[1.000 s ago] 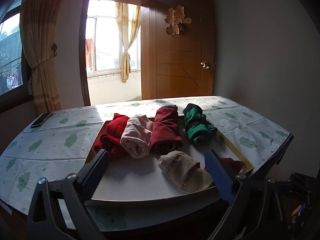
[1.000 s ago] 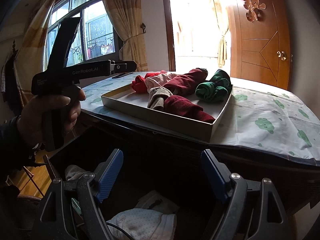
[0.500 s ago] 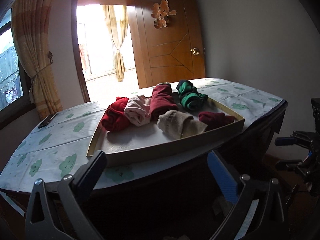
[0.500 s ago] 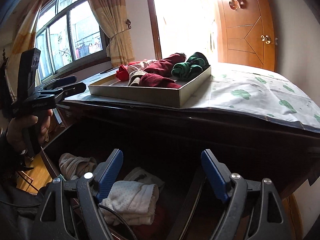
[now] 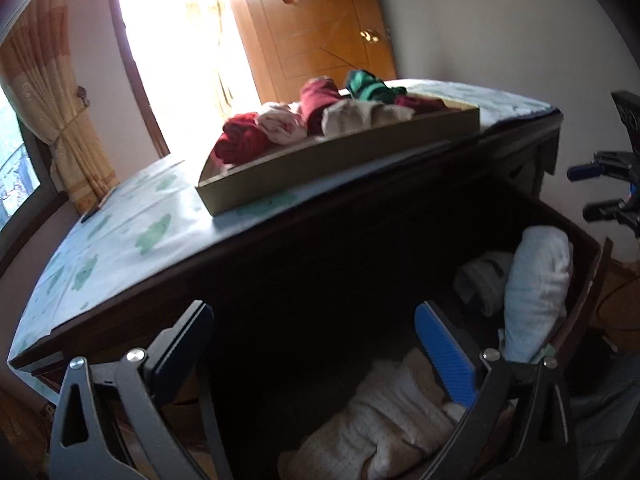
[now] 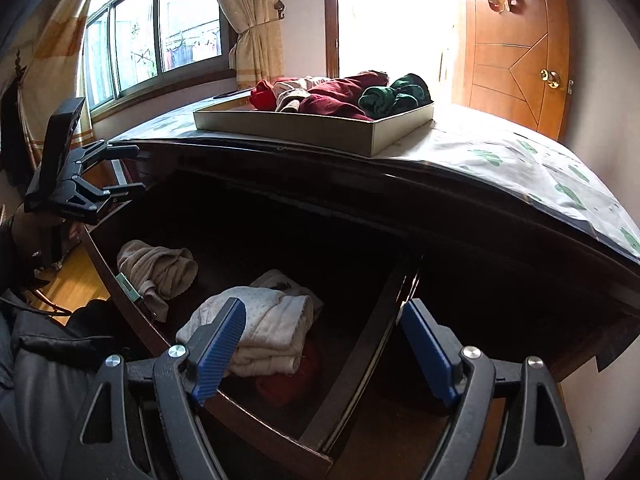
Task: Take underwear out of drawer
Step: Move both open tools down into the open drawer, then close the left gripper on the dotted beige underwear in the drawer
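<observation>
We hover both grippers over the open drawer [image 6: 132, 312] under the desk [image 6: 500, 160]. The left gripper [image 5: 316, 344] has just been opening its jaws wide, nothing between them; the right gripper [image 6: 320, 344] is wide and empty too. The dotted white underwear [image 6: 260, 328] lies inside the drawer, beside a beige roll [image 6: 156, 268]. We risk pinching 2 pieces together, since they are loosely piled, or knocking the drawer's front rim.
</observation>
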Motion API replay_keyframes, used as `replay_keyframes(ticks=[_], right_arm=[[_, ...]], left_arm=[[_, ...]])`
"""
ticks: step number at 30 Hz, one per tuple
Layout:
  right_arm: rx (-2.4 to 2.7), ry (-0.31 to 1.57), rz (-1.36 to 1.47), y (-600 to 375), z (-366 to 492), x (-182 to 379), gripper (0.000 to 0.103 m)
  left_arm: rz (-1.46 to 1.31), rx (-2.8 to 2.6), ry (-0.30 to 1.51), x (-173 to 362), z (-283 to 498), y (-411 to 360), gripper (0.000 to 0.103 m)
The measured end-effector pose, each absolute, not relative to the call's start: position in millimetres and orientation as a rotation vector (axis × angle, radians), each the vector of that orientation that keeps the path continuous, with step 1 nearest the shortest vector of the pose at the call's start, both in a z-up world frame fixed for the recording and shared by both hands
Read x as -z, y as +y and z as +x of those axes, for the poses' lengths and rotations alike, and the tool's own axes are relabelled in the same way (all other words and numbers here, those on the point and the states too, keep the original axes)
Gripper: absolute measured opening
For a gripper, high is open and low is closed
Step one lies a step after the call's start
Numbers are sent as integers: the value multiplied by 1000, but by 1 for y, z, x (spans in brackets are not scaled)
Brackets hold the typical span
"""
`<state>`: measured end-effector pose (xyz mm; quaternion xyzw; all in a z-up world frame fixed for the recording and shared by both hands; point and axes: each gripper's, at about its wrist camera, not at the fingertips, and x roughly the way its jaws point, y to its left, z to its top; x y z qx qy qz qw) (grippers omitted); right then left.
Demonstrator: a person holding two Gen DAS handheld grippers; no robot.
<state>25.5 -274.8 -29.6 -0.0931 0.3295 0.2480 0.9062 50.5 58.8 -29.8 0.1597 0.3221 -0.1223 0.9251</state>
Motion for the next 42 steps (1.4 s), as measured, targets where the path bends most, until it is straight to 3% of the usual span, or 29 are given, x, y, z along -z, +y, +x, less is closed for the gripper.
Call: replay_keyframes(ticks=[8,18,24,28,35,42], right_arm=[[-529,701,-224,-257,31,41,82],[-547,701,-214,-248,33,49,82],[-557,719,-189,-249,37,54,82],[-559,721,-184,-249,37,56,82],[-567,742,-177,-246,37,65,82],[-571,750,-180,-243,35,69,82]], left_arm=[[467,369,972,70,63,52,102],[226,488,1316,89,97,62,101],[231,483,1408,107,105,54,83],[250,494,1426,117,103,46,79],[251,485,1391,121,98,48,55],[163,360,1335,117,112,78,46]])
